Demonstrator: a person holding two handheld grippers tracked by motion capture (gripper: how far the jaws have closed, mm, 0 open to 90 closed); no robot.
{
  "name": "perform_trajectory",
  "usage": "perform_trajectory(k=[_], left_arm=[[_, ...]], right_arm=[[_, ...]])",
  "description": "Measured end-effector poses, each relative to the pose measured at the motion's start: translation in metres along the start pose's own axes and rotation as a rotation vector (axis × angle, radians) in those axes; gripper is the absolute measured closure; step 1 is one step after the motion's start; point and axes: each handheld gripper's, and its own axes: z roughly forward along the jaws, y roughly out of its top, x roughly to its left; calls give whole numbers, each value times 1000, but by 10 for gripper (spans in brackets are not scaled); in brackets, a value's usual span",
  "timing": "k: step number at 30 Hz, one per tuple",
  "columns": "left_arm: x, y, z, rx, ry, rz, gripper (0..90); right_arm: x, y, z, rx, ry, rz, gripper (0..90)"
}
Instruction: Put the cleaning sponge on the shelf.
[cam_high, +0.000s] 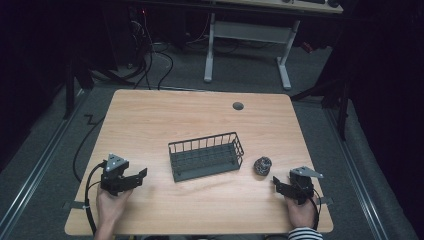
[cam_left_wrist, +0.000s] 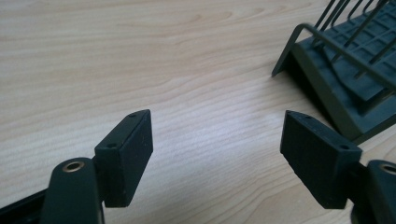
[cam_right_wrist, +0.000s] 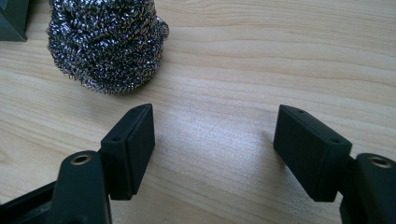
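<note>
A dark wire basket (cam_high: 206, 156) stands in the middle of the wooden table (cam_high: 150, 120). Just right of it lies a steel wool scourer (cam_high: 262, 165). My left gripper (cam_high: 140, 176) rests open on the table left of the basket, held by a hand. In the left gripper view, both jaws stand wide apart over bare wood, with the basket's corner (cam_left_wrist: 343, 70) ahead at the right. My right gripper (cam_high: 276, 183) is open just this side of the scourer. The right gripper view shows the scourer (cam_right_wrist: 107, 42) ahead and left of the open gripper (cam_right_wrist: 215, 149), not touching.
A round cable hole (cam_high: 238, 106) sits near the table's far edge. Beyond the table stand a white desk frame (cam_high: 247, 45) and loose cables (cam_high: 150, 65) on the floor. A cable trails from the left gripper over the table's left edge.
</note>
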Motion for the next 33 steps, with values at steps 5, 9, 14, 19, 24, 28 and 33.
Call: perform_trajectory(k=[5,9,14,19,24,28,33], left_arm=[[6,-8,4,18,10,-22,260],[9,-11,9,31,27,-29,260],[10,-12,14,41,49,-23,259],[11,-13,17,50,74,-30,251],[12,-14,21,61,91,-23,252],[13,-15,26,76,92,-26,258],[13,-14,28,77,100,-17,260]], right_arm=[[0,0,0,2,0,0,295],[0,0,0,0,0,-1,294],[0,0,0,2,-1,-1,294],[0,0,0,0,0,0,294],[0,0,0,1,0,0,294],[0,0,0,1,0,-1,293],[0,0,0,1,0,-1,293]])
